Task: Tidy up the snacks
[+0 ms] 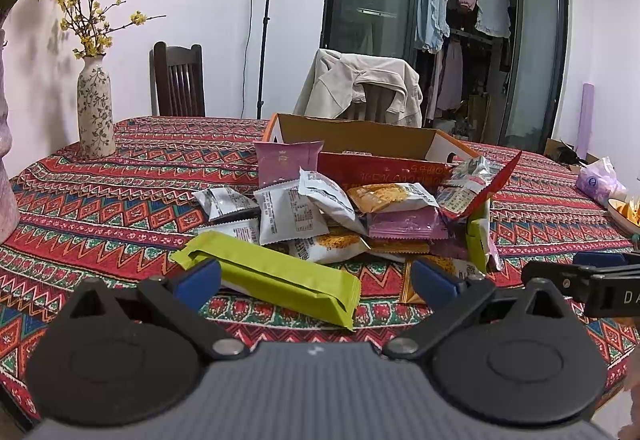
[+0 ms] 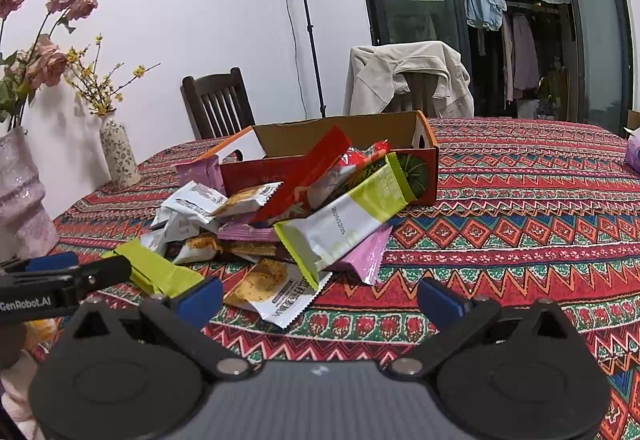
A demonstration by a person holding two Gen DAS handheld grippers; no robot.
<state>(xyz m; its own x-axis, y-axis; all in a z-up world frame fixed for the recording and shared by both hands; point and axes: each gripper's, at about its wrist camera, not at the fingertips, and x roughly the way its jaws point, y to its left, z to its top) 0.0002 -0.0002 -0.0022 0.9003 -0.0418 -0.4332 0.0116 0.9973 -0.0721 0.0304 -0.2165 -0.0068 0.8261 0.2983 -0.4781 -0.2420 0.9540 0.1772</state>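
Left claw [image 1: 316, 286] spread wide, low over the table [image 1: 100, 208]. Long green packet [image 1: 276, 280] lies flat between its blue fingers [image 1: 198, 280], touching neither clearly. Snack pile [image 1: 340, 212] just beyond, against an open cardboard box [image 1: 360, 144]. Right claw [image 1: 592, 276] at right edge.

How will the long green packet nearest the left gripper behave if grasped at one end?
The green packet looks long, flat-sided and straight, so probably fairly stiff, drooping little. Its glossy wrapper may slip between the left gripper pads. It seems light and lies flat on the tablecloth; rolling is unlikely.
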